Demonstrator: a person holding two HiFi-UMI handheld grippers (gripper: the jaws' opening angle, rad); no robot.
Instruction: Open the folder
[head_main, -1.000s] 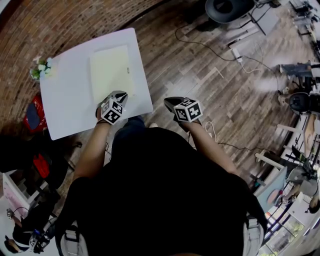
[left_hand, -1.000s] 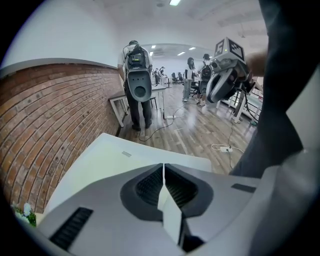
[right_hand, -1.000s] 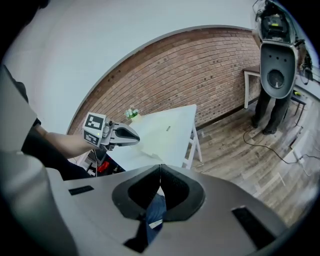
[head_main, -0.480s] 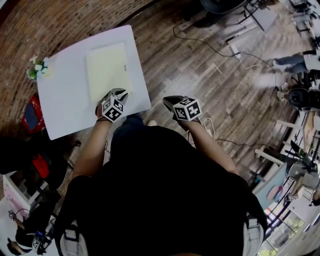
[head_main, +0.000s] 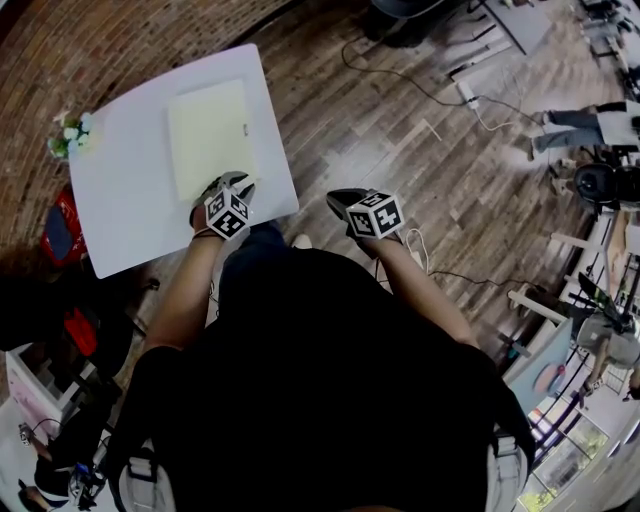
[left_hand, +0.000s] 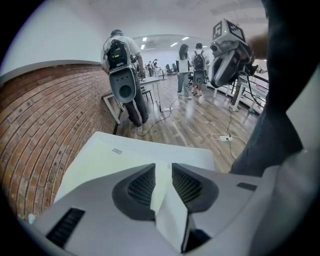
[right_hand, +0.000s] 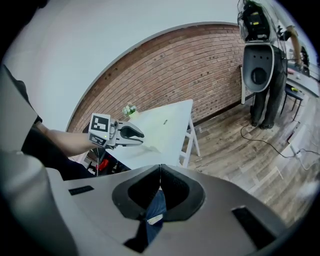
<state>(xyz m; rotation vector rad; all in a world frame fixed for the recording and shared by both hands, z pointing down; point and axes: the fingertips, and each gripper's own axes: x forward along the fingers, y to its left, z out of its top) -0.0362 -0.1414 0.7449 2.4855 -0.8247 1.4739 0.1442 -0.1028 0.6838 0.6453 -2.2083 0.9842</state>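
- A white counter stood on the wood floor
- A pale yellow folder lay flat on it
- A small bunch of flowers sat at its corner

In head view the left gripper jaws (just been opening) hide the folder near edge; whether its cover sits between them, can't tell. The folder's label too small to read. The desk legs hidden under its top there.
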